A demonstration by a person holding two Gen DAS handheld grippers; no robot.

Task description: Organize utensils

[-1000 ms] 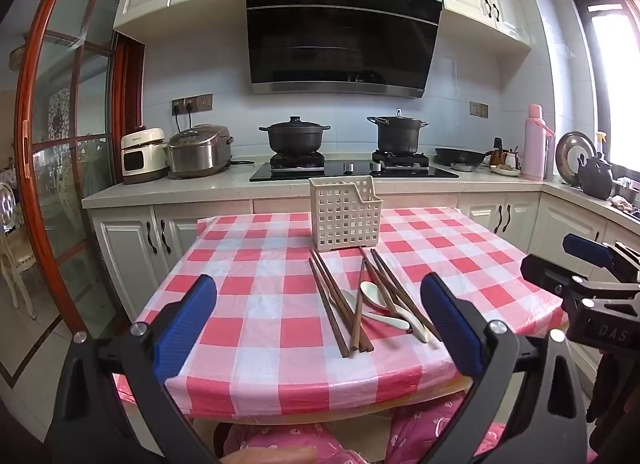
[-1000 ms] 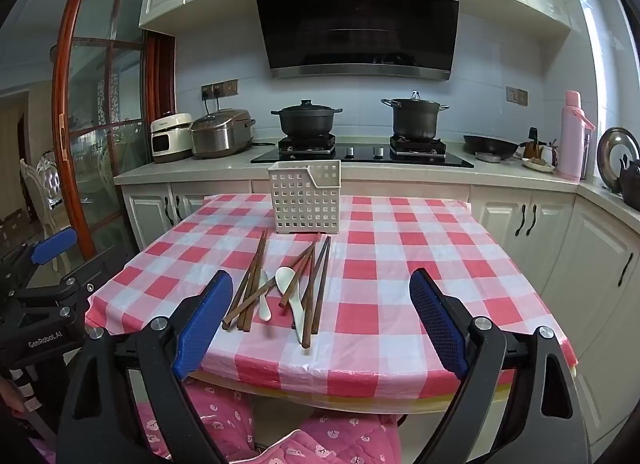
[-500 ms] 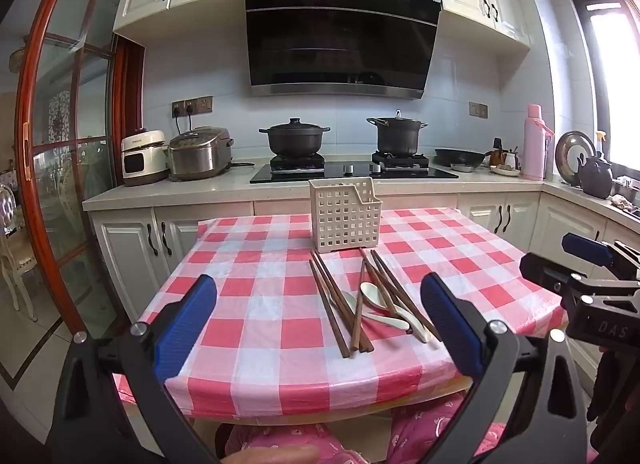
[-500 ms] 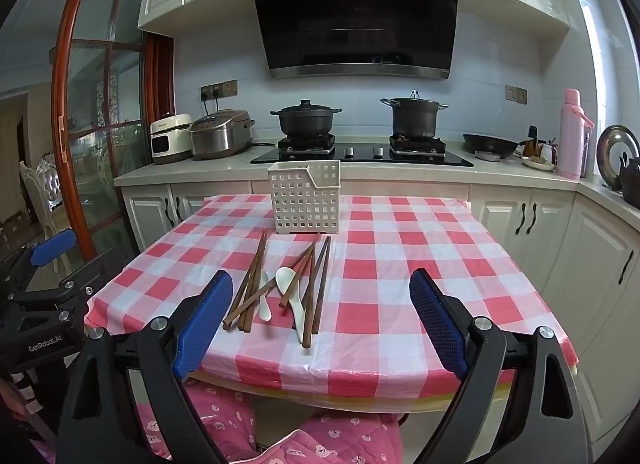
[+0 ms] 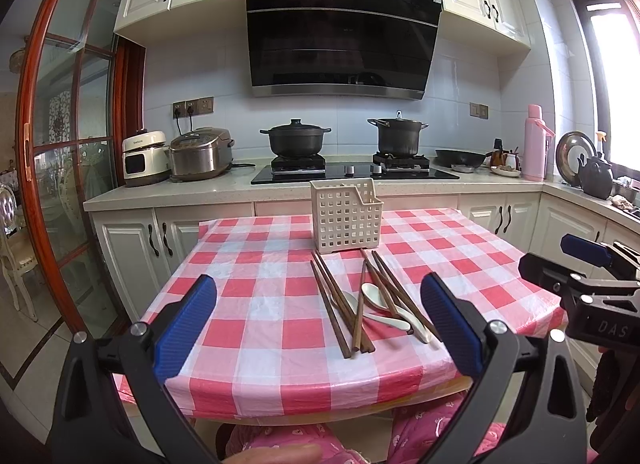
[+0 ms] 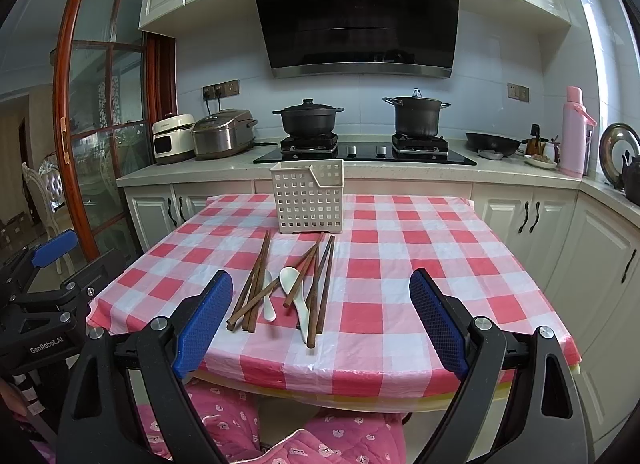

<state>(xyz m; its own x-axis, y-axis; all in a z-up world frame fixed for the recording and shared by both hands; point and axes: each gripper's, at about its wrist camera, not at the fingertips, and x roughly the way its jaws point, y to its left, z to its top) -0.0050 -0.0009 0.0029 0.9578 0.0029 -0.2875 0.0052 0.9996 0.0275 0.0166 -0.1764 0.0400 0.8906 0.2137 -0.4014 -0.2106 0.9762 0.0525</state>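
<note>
**Nothing sorted yet: all the utensils lie loose in front of the empty basket**

I hold both tools back from the near edge of the table, above my lap in its pink quilted trousers. My left gripper (image 5: 318,318) has its blue pads spread wide with nothing between them, and my right gripper (image 6: 322,314) is the same: jaws apart, empty. Neither touches the checked tablecloth (image 6: 400,276) or anything on it.

The work itself has not begun, as far as I can see. The white perforated basket (image 6: 308,198) stands upright toward the far side of the table, and through its holes I make out nothing inside. Just in front of it the dark wooden chopsticks (image 6: 256,284) lie in a loose, crossing heap, some fanned to the left, some to the right (image 6: 320,284). Two white ceramic spoons are tangled in among them: one with its bowl showing between the sticks (image 6: 289,277), the other (image 6: 268,296) mostly a handle peeking out beside the left bunch.

So every piece is left to move. I judge the chopsticks will need gathering and standing in the basket, and the spoons freeing from under the sticks that cross them. The overlap is the awkward part: lifting one stick may drag its neighbours.
</note>
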